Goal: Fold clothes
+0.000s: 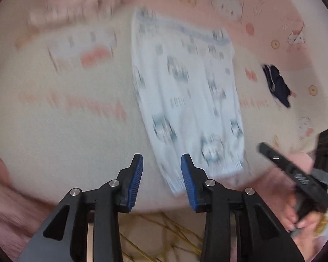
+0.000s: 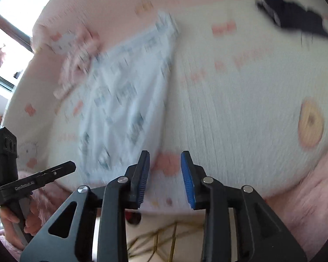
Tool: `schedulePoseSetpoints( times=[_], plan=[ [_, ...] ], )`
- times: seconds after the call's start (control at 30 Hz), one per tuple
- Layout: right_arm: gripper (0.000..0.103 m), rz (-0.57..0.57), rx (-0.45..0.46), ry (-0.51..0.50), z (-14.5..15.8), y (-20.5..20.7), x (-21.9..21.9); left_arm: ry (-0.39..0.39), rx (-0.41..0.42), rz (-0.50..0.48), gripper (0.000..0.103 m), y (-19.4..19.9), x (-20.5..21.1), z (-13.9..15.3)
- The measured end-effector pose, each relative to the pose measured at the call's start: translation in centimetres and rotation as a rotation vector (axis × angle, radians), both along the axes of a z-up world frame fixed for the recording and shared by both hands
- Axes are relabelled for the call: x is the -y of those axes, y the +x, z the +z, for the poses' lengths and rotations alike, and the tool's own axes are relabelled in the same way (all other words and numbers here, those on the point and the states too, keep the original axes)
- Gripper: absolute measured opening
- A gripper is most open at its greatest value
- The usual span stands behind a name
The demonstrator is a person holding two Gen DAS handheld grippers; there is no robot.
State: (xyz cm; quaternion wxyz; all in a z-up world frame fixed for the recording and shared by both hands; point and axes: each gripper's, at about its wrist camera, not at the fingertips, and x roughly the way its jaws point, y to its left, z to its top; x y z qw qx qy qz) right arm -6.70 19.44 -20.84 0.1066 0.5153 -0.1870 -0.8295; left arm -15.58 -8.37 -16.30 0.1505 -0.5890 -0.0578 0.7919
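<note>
A pale blue printed garment [image 1: 185,96] lies flat and folded lengthwise on a cream and pink cartoon bedspread [image 1: 65,120]. My left gripper [image 1: 161,163] hovers open just above the garment's near end, with nothing between its blue pads. In the right wrist view the same garment [image 2: 124,96] lies to the left, and my right gripper [image 2: 165,163] stands open over bare bedspread [image 2: 229,109] beside the garment's near corner, holding nothing. Each gripper shows in the other's view: the right gripper [image 1: 271,150] in a hand at the far right, the left gripper [image 2: 65,167] at the lower left.
A dark navy garment [image 1: 277,85] lies crumpled at the right of the bed, and shows as the navy garment [image 2: 295,19] at the upper right. The bed's near edge drops to a floor with yellow lines [image 1: 164,229]. A bright window [image 2: 11,32] is at the far left.
</note>
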Motion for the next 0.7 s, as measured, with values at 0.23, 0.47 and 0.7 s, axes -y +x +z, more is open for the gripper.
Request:
schedulePoseSetpoints(
  times=[0.23, 0.47, 0.7],
  plan=[
    [0.035, 0.415, -0.06, 0.301, 0.7, -7.3, 8.4, -0.161, -0.09, -0.379, 0.038, -5.4, -8.2, -1.6],
    [0.035, 0.525, 0.019, 0.395, -2.7, -6.1, 6.7, -0.29, -0.027, -0.551, 0.04, -5.1, -6.9, -4.9],
    [0.047, 0.315, 0.02, 0.318, 0.2, -6.1, 1.5, -0.21, -0.069, -0.483, 0.041, -6.0, -5.3, -2.9]
  ],
)
